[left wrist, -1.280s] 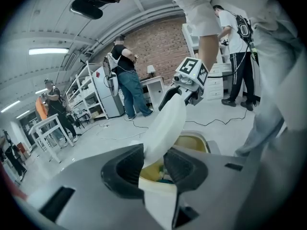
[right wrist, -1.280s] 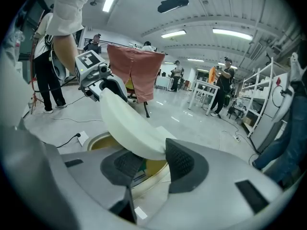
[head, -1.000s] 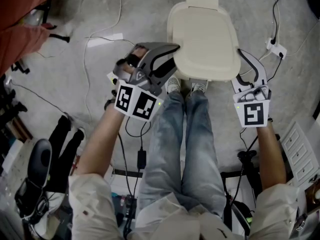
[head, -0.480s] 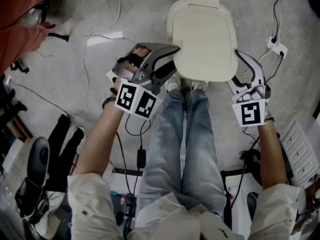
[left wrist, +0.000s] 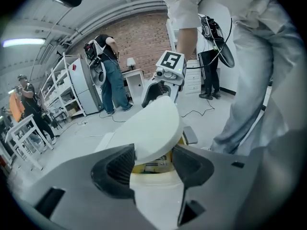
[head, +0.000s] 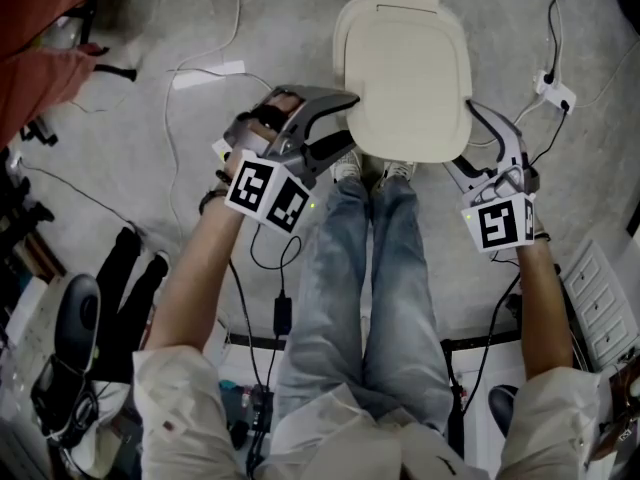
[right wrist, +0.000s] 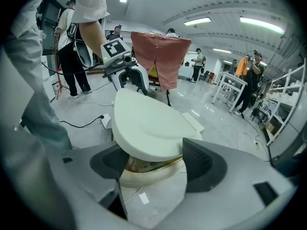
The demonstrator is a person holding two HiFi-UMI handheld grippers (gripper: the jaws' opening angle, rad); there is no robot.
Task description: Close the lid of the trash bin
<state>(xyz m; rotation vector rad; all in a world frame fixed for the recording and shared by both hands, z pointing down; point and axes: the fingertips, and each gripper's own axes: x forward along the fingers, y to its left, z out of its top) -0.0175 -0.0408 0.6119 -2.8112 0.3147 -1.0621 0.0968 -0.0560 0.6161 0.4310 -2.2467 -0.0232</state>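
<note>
Lid (head: 408, 68) and tongs are sinking together; left tongs (head: 343, 124) and right tongs (head: 464, 138), flanking it, are released, jaws just opening around its edges. It's hanging ajar over the bin (right wrist: 146, 180), so I'm expecting a downward press.

Cream lid (head: 405, 73) sits tilted, slightly ajar above the trash bin (right wrist: 149, 178).

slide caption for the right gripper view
Right gripper, jaws just opening, with the edge of the cream lid between them, ajar over the trash bin.
</note>
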